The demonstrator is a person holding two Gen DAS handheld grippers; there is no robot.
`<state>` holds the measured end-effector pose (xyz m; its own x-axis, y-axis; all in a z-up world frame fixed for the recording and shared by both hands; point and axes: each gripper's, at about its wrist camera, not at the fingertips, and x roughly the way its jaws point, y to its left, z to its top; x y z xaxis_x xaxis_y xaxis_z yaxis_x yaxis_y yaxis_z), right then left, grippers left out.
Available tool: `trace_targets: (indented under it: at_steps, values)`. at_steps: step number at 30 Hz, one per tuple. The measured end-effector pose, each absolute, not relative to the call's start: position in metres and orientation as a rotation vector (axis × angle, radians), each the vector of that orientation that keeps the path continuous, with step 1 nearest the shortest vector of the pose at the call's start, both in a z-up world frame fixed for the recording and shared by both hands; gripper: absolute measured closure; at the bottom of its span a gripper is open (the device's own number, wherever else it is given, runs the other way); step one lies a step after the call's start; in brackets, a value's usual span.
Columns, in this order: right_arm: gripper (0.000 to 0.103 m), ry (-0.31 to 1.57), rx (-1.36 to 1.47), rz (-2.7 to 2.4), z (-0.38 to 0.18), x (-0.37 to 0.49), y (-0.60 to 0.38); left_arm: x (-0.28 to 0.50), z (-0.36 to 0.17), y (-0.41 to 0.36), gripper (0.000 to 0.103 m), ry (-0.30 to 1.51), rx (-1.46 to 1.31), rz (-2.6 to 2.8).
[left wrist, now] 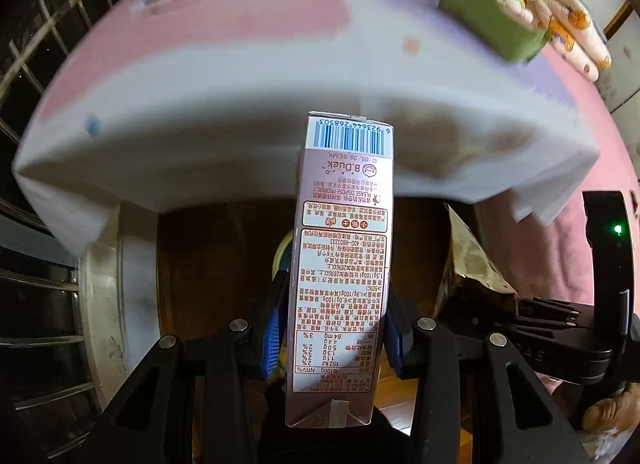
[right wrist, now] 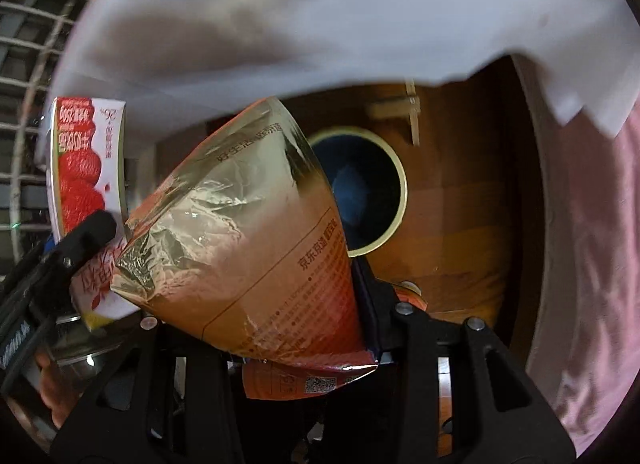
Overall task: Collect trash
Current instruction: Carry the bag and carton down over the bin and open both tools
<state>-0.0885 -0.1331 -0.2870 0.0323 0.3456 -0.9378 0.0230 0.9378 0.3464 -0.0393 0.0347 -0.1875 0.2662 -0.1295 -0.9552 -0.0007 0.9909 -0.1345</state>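
Between the blue pads of the left gripper [left wrist: 334, 328] a milk carton [left wrist: 340, 264] is clamped, while the right gripper [right wrist: 256, 328] is closed on a foil snack bag [right wrist: 248, 248]. Below, under the table edge, the round bin [right wrist: 394, 168] is seen; both items should be centred over its mouth before being released, judged from the bag's overhang

We see a worktop [left wrist: 224, 76] covered with a pink and white cloth [right wrist: 304, 16] that hangs over the edge. Under it is a brown wood floor [right wrist: 460, 232]. On the left is a dark window with bars [left wrist: 36, 64].
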Motion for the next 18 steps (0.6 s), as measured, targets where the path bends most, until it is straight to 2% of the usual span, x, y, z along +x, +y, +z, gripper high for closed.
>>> trace_targets:
  at_steps: [11,14,16,18]
  values:
    - [0.065,1.584,0.442,0.114,-0.458,-0.093,-0.146,-0.016,-0.35,0.04,0.061,1.389,-0.084,-0.116]
    - [0.051,1.58,0.483,0.077,-0.492,-0.091,-0.151,-0.006,-0.39,0.043,0.06,1.405,-0.056,-0.116]
    - [0.047,1.57,0.508,0.063,-0.509,-0.092,-0.157,0.0,-0.406,0.044,0.055,1.408,-0.041,-0.11]
    - [0.037,1.565,0.519,0.056,-0.519,-0.093,-0.159,0.003,-0.42,0.042,0.033,1.401,-0.039,-0.112]
